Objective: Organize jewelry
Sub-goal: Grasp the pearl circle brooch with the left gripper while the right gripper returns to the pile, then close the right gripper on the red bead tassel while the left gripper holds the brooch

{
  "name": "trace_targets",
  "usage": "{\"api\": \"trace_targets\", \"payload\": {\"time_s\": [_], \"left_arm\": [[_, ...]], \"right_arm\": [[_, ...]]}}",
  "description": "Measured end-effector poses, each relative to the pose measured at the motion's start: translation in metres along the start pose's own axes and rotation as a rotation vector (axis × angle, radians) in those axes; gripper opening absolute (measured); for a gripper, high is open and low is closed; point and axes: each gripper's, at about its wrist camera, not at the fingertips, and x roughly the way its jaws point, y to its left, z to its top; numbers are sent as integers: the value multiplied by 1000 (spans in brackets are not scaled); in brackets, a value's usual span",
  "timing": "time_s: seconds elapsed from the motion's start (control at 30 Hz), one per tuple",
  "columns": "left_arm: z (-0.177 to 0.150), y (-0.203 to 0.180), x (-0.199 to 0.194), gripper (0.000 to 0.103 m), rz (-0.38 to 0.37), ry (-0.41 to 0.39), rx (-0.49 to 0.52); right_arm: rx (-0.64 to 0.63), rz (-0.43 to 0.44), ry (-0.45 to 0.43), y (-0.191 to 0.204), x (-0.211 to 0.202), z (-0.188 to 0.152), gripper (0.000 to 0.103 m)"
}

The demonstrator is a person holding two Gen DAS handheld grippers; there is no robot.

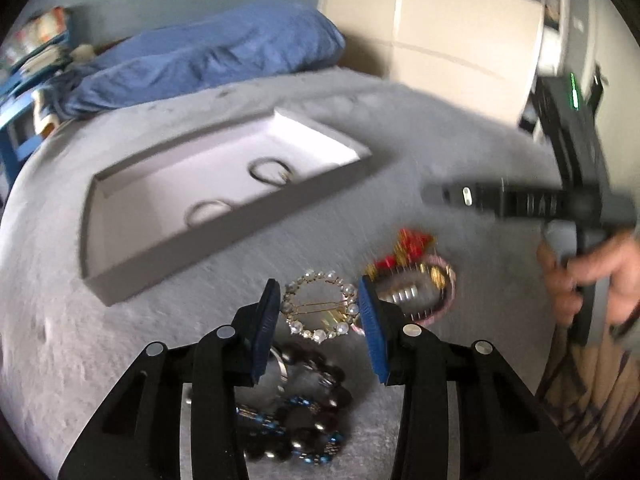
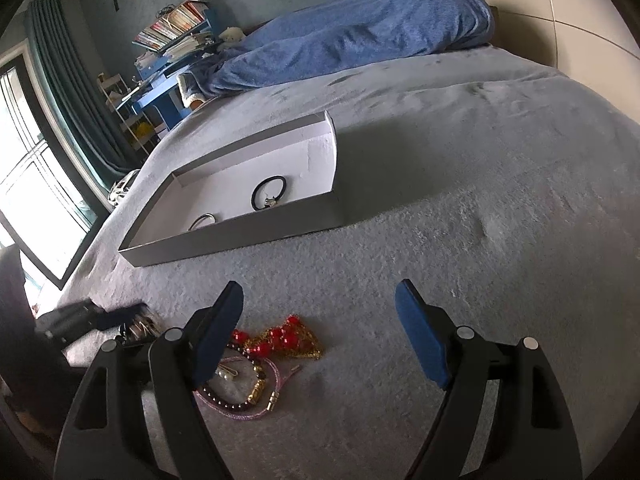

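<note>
The task looks only partly done. In the left wrist view the shallow grey box [image 1: 224, 216] with a white floor sits in the middle left of the frame on the grey bedspread [image 1: 440, 152], and holds just two pieces: a black hair tie [image 1: 270, 171] and a silver ring-shaped bangle [image 1: 208, 213] nearer the front wall. Everything else lies loose on the bedspread.

The left gripper [image 1: 318, 310], lower centre of the frame, has its blue pads either side of the pearl circle brooch [image 1: 320, 307]; the pads sit close to its rim, but blur hides whether they press on it yet. Below it lie a dark bead bracelet [image 1: 316, 400] and a blue-stone piece [image 1: 296, 440].

In the right wrist view the right gripper [image 2: 320, 328] stands spread wide with nothing between its pads, hovering at lower centre over the bedspread. Just left of its middle lie a red and gold ornament [image 2: 280, 340], a pink cord bracelet [image 2: 248, 400] and a dark beaded bracelet [image 2: 232, 398]
</note>
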Motion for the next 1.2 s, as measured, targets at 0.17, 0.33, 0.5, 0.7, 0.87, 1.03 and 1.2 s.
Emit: {"api": "trace_targets", "payload": {"time_s": [0.17, 0.33, 0.5, 0.7, 0.87, 1.03, 1.2], "left_arm": [[7, 20, -17, 42, 29, -67, -95], [7, 31, -22, 42, 46, -71, -144], [9, 23, -18, 42, 45, -64, -109], [9, 17, -15, 42, 52, -56, -81], [8, 20, -14, 42, 61, -52, -88], [8, 21, -14, 42, 67, -53, -89], [9, 24, -14, 42, 72, -58, -95]], "right_arm": [[-8, 3, 20, 0, 4, -2, 76], [-94, 23, 82, 17, 16, -8, 71], [-136, 40, 148, 27, 30, -14, 64], [-128, 65, 147, 25, 37, -14, 17], [-47, 82, 101, 7, 29, -6, 10], [16, 71, 57, -11, 21, 1, 10], [61, 98, 10, -19, 12, 4, 10]]}}
